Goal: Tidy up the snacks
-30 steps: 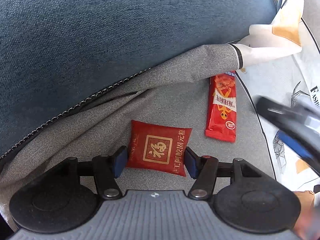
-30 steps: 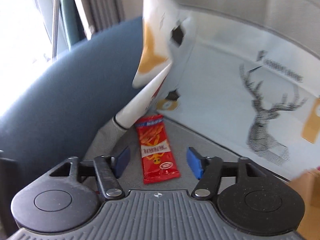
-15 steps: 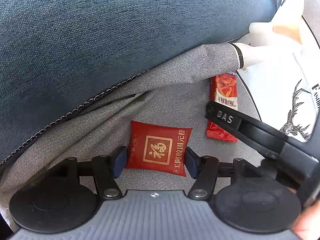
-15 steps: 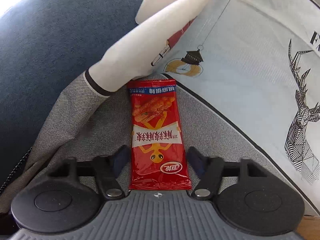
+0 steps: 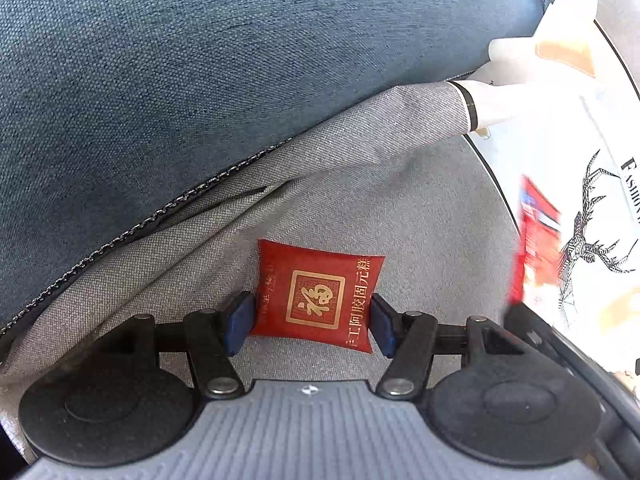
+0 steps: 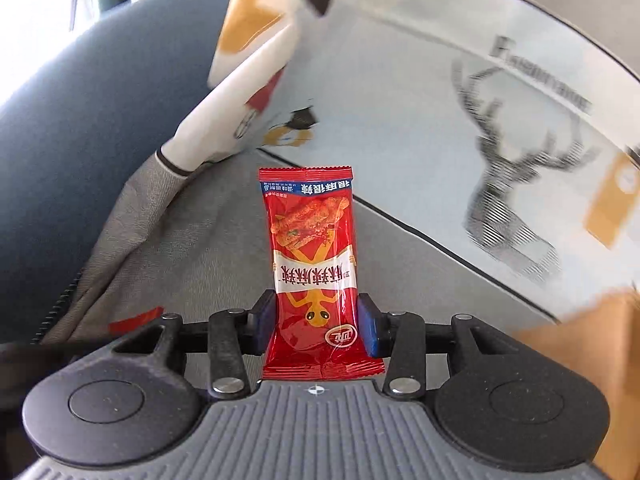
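Note:
A square red pouch with a gold emblem (image 5: 318, 296) lies on the grey sofa seat (image 5: 400, 208). My left gripper (image 5: 308, 322) is shut on the red pouch, its blue pads (image 5: 240, 320) pressing on both sides. My right gripper (image 6: 316, 326) is shut on a long red spicy snack packet (image 6: 312, 264) and holds it lifted off the seat. The same packet shows blurred in the left wrist view (image 5: 538, 236) at the right.
A blue sofa back cushion (image 5: 200, 60) rises behind the seat. A white pillow with a deer print (image 6: 500, 152) lies at the right, with a second white and orange pillow (image 6: 256, 56) leaning behind. A brown surface (image 6: 580, 344) shows at the lower right.
My right gripper closed on the long red packet and lifted it off the seat. My left gripper stayed at the red pouch, its pads closing slightly onto it.

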A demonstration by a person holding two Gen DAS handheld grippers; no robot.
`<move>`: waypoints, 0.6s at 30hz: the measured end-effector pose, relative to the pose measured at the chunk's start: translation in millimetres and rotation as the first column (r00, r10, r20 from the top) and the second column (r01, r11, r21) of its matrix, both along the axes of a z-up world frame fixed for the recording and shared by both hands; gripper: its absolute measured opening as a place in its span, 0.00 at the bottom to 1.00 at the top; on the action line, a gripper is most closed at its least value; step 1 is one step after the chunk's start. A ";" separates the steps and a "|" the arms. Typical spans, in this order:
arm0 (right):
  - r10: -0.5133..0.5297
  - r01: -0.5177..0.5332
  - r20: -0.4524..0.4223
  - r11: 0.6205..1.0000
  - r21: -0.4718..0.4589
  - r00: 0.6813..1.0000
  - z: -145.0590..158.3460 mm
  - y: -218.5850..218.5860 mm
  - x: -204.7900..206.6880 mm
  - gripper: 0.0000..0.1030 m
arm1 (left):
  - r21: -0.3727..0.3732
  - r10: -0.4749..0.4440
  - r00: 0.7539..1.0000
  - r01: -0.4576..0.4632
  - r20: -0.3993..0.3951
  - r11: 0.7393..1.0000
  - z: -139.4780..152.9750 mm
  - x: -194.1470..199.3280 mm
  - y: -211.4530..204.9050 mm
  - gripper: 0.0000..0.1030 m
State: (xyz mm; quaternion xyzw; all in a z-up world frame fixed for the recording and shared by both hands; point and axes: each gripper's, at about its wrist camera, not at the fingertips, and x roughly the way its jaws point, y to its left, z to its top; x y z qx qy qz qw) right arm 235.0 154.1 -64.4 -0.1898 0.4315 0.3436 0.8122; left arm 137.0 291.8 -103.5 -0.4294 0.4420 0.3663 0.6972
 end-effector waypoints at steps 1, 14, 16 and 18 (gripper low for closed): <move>-0.018 0.018 0.003 1.000 0.014 1.000 4.2 -8.6 -2.5 0.43 | 0.001 -0.002 1.000 0.002 -0.001 1.000 0.4 0.5 -0.7 0.64; -0.144 0.120 0.093 0.968 0.221 0.985 47.1 -128.9 -100.5 0.43 | 0.056 -0.029 1.000 0.029 0.005 0.998 9.0 4.0 -23.8 0.64; -0.146 0.115 0.118 0.965 0.235 0.982 49.2 -140.2 -115.1 0.43 | 0.063 -0.036 0.999 0.036 0.004 0.997 11.3 4.3 -31.0 0.64; -0.142 0.104 0.128 0.959 0.264 0.982 50.6 -150.8 -128.5 0.43 | 0.067 -0.051 0.999 0.051 0.009 0.996 13.4 5.2 -38.8 0.64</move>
